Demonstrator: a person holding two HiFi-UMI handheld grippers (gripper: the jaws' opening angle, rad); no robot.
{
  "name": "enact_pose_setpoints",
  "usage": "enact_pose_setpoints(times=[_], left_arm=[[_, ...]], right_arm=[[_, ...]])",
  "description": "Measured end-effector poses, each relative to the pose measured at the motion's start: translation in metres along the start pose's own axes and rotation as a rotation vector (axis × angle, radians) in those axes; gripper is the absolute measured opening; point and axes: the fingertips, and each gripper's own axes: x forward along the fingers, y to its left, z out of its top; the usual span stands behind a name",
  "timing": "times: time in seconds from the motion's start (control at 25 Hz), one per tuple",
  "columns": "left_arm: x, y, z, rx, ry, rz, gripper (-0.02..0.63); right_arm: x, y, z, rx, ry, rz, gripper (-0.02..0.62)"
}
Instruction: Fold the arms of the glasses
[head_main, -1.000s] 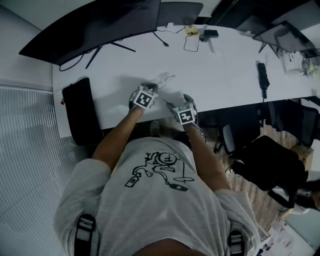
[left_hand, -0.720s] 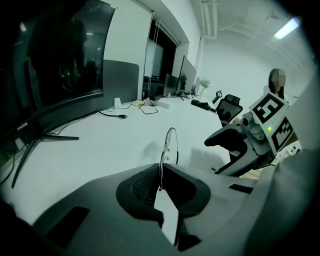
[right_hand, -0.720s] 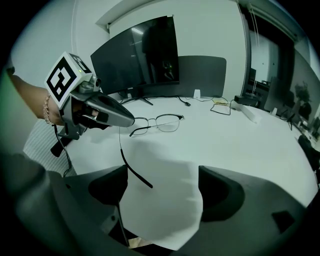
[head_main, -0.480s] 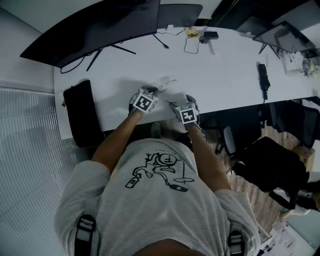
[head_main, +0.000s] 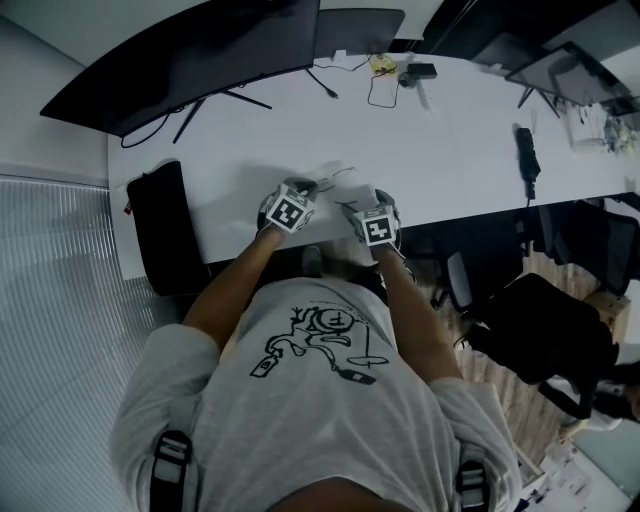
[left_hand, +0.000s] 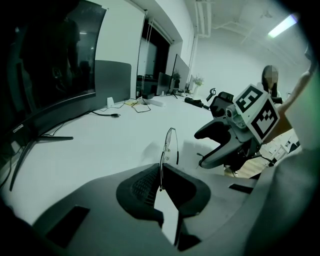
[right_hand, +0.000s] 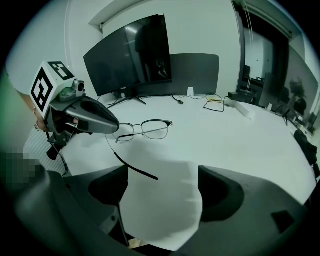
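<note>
left hand-held gripper clenched on one end of the glasses, near front edge of white bench. one arm juts toward right hand-held gripper, released, jaws wide apart.

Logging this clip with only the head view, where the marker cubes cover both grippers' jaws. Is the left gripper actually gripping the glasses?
Observer: Yes. The left gripper view shows the left gripper shut on the frame of the glasses, which stand edge-on between its jaws.
Operator: And the right one?
Observer: The right gripper is open, jaws wide apart with nothing between them. One unfolded arm of the glasses points toward it.
</note>
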Motion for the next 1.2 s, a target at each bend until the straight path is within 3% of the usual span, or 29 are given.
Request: enact_pose_setpoints(times=[1.2], left_arm=[[-0.014, -0.016, -0.013, -0.004, 0.008, -0.066, 0.035]], right_arm=[[0.008, -0.007, 0.011, 0.005, 0.016, -0.040, 0.437]])
